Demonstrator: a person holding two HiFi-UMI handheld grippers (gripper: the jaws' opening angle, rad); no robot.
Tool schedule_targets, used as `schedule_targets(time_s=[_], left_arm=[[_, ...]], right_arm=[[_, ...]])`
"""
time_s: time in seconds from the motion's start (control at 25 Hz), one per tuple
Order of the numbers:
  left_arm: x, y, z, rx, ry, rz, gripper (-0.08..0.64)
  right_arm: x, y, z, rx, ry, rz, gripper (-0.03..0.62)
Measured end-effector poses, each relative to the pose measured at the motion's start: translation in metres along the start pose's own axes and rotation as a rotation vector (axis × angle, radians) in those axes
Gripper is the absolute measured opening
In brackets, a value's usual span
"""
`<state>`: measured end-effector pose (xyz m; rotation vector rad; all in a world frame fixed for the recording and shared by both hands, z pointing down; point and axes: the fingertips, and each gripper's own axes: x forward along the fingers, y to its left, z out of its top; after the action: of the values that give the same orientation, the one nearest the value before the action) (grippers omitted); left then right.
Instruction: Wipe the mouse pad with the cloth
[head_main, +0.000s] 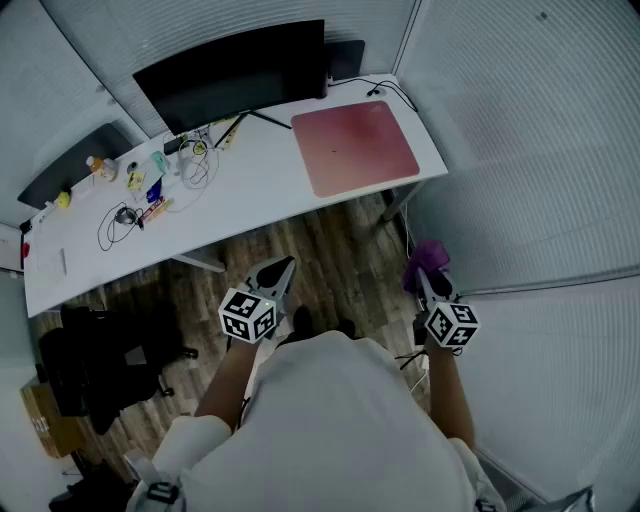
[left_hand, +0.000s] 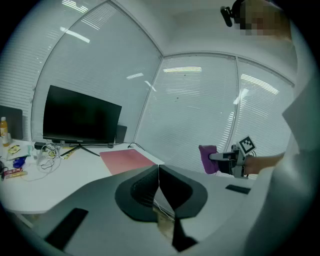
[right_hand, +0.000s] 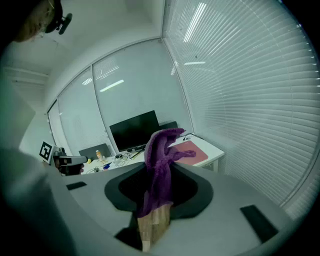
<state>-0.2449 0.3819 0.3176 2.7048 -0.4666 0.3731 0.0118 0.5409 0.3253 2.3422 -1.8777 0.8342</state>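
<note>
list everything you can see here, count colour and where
desk: one, white, along the blinds
monitor: one, black, back of desk
mouse pad: one, red, desk's right end
cables: several, tangled, in front of monitor
small bottles and clutter: several, mixed colours, desk's left part
office chair: one, black, on the wood floor at left
cloth: one, purple, in the right gripper
left gripper: jaws together, empty
right gripper: shut on the cloth, short of the desk

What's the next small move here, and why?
Probably carry the right gripper forward toward the pad: its jaws are shut on the cloth, but it hangs short of the desk, well off the pad. The left gripper is shut and empty.
</note>
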Motion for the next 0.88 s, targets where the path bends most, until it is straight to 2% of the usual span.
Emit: schedule_targets(time_s=[0.44, 0.88], left_arm=[[0.003, 0.006, 0.000, 0.001, 0.013, -0.024, 0.018], [0.004, 0.032, 0.002, 0.000, 0.028, -0.065, 0.018]], right_arm=[[0.005, 0.004, 0.001, 0.023, 0.000, -0.019, 0.130], [0.021, 0.018, -0.005, 0.030, 0.012, -0.046, 0.131]])
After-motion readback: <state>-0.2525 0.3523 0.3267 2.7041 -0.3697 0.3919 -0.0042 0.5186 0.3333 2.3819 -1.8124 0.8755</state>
